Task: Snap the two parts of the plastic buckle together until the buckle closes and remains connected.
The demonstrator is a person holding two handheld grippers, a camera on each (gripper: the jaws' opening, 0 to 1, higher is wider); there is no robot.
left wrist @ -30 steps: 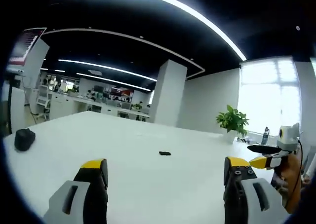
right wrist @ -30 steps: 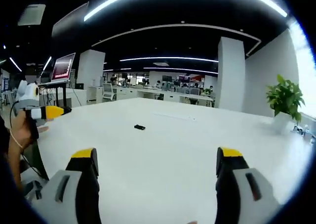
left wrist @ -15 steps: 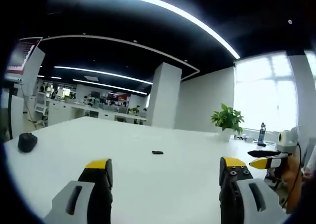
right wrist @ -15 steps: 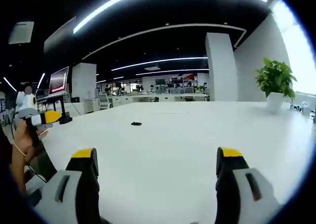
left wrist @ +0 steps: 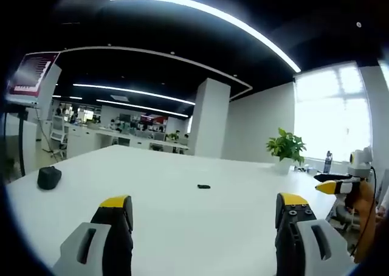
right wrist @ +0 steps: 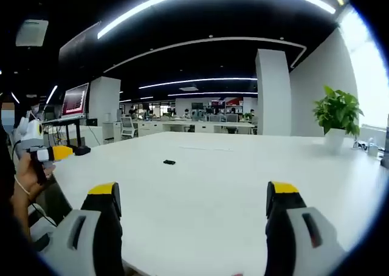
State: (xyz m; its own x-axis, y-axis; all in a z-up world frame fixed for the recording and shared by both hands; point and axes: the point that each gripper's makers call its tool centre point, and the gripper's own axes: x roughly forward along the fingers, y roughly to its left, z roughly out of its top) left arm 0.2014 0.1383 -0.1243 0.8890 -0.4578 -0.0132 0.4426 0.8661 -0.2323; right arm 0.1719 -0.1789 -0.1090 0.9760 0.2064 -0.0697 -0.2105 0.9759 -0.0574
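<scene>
Small dark object, probably buckle (left wrist: 203, 186) (right wrist: 169, 162), lies mid-way across white table (left wrist: 182, 227), well apart from both grippers. Left gripper (left wrist: 203, 212) and right gripper (right wrist: 193, 197) held level at table edge, jaws spread wide, empty, ready for approach. Black mouse-like lump (left wrist: 49, 177) far left.

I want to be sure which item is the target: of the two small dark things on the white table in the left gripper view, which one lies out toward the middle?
The small flat black piece, likely the buckle; the bulkier dark lump sits near the table's edge.
</scene>
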